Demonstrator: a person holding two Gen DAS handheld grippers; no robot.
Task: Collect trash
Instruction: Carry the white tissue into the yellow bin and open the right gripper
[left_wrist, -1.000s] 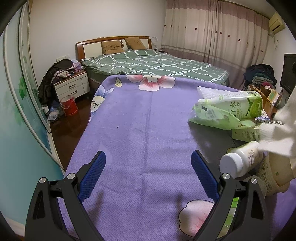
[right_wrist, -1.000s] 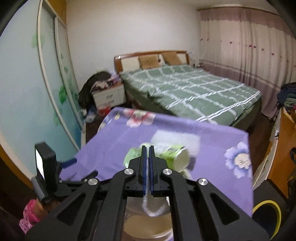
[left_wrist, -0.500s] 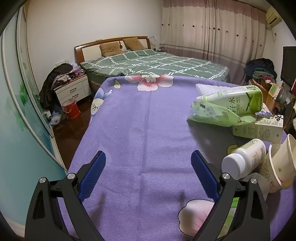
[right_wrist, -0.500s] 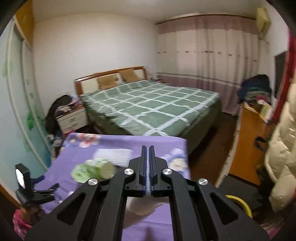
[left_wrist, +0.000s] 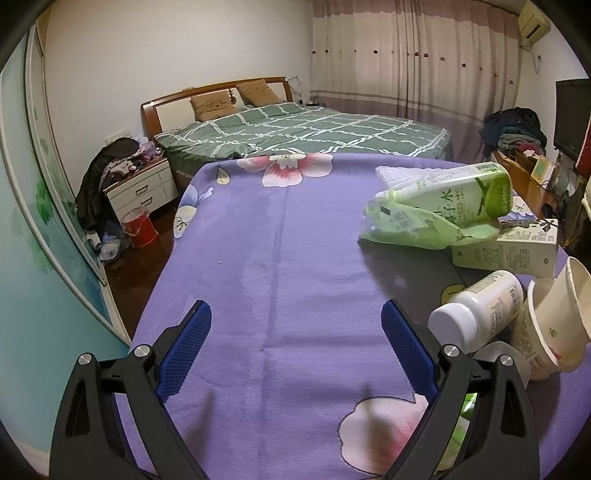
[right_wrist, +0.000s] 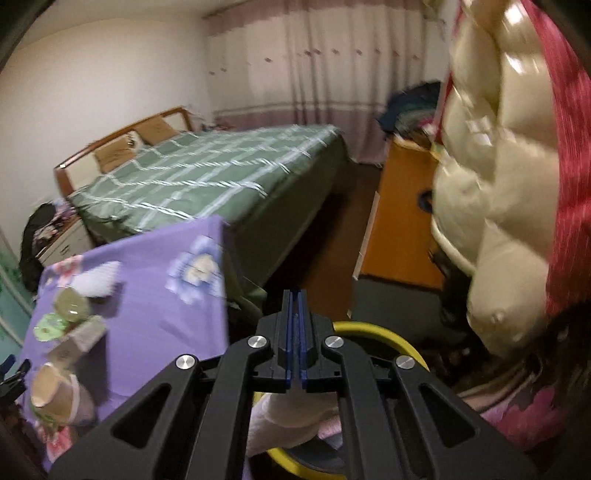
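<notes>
My left gripper (left_wrist: 295, 328) is open and empty, low over the purple flowered tablecloth (left_wrist: 280, 236). To its right lie a white pill bottle (left_wrist: 476, 310), stacked paper cups (left_wrist: 554, 317), a green-and-white carton (left_wrist: 506, 251), a green drink bottle (left_wrist: 458, 195) and a green plastic bag (left_wrist: 402, 225). My right gripper (right_wrist: 294, 306) is shut on a white crumpled tissue (right_wrist: 295, 413) that hangs below the fingers, above a yellow-rimmed trash bin (right_wrist: 373, 328) on the floor beside the table. The table trash shows blurred in the right wrist view (right_wrist: 66, 332).
A bed with a green checked cover (left_wrist: 306, 129) stands beyond the table. A nightstand (left_wrist: 140, 188) and a red bucket (left_wrist: 140, 229) stand at the left. An orange cabinet (right_wrist: 402, 210) and a cream puffy jacket (right_wrist: 491, 184) are close on the right.
My right gripper has swung right and down from over the table to above the yellow bin, still holding the tissue. My left gripper has stayed put.
</notes>
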